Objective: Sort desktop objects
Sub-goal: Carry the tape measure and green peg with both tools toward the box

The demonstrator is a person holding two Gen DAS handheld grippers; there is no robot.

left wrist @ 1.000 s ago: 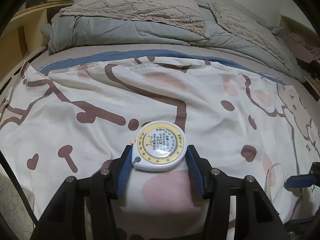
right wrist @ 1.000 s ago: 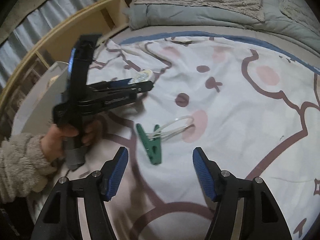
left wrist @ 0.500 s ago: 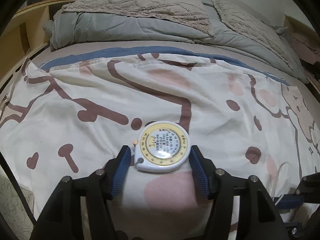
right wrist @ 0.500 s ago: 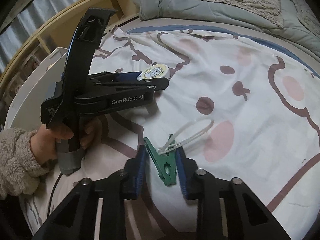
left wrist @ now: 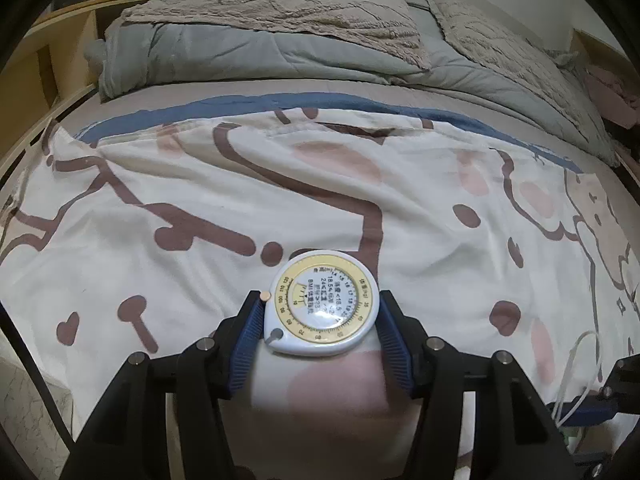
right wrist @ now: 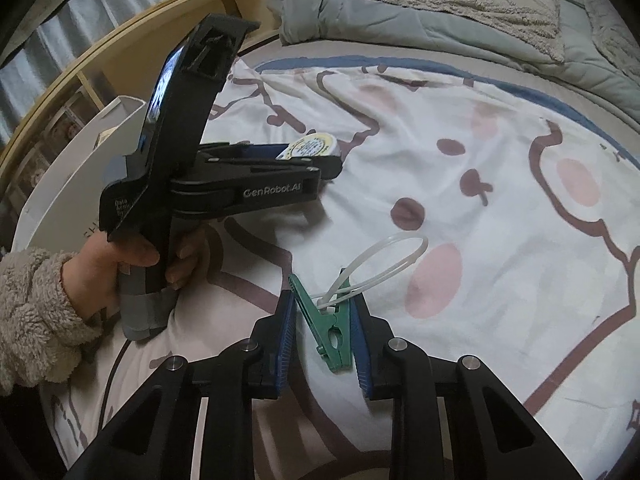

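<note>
A round white and yellow tape measure (left wrist: 324,306) lies on the cartoon-print sheet (left wrist: 160,184) between the blue pads of my left gripper (left wrist: 320,320). Its jaws are closing, and both pads touch the case's sides. In the right wrist view the same tape measure (right wrist: 310,146) sits at the tips of the left gripper (right wrist: 320,160), which a hand (right wrist: 120,256) holds. My right gripper (right wrist: 324,312) is shut on a green clothespin (right wrist: 326,320) with a white cable-tie loop (right wrist: 384,256) threaded through it.
A folded grey duvet (left wrist: 240,52) and beige knitted blankets (left wrist: 280,4) fill the far end of the bed. A white box (right wrist: 80,160) and a wooden shelf frame (right wrist: 140,48) stand along the left edge. A fluffy sleeve (right wrist: 36,312) is at lower left.
My right gripper has moved forward over the green clothespin and closed on it. The left gripper loosened slightly around the tape measure and is narrowing again, staying in place.
</note>
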